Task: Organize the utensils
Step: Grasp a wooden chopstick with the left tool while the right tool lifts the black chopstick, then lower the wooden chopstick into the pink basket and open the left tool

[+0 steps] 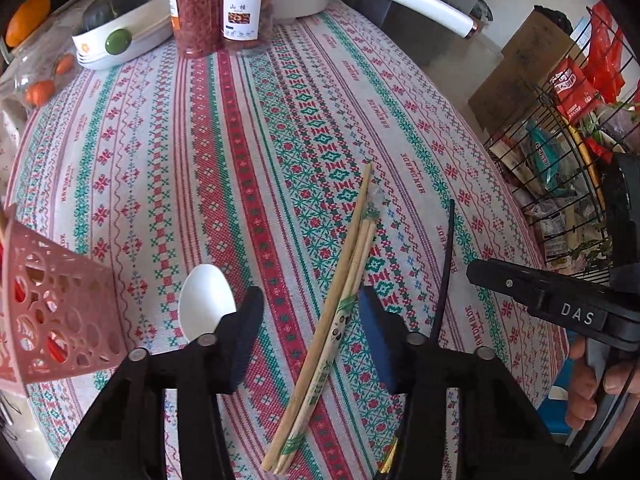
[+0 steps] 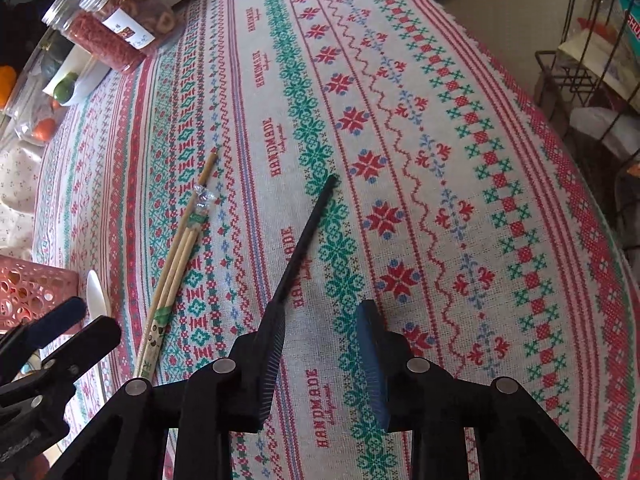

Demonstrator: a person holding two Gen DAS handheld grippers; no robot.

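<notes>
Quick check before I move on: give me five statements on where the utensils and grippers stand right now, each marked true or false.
1. The bamboo chopsticks lie on the tablecloth. True.
2. The left gripper is shut on the chopsticks. False: it is open, its fingers either side of them.
3. The white spoon lies between the chopsticks and the pink basket. True.
4. The black chopstick sits in the basket. False: it lies on the cloth by the right gripper.
5. The two jars are lying on their sides. False: both stand upright.
</notes>
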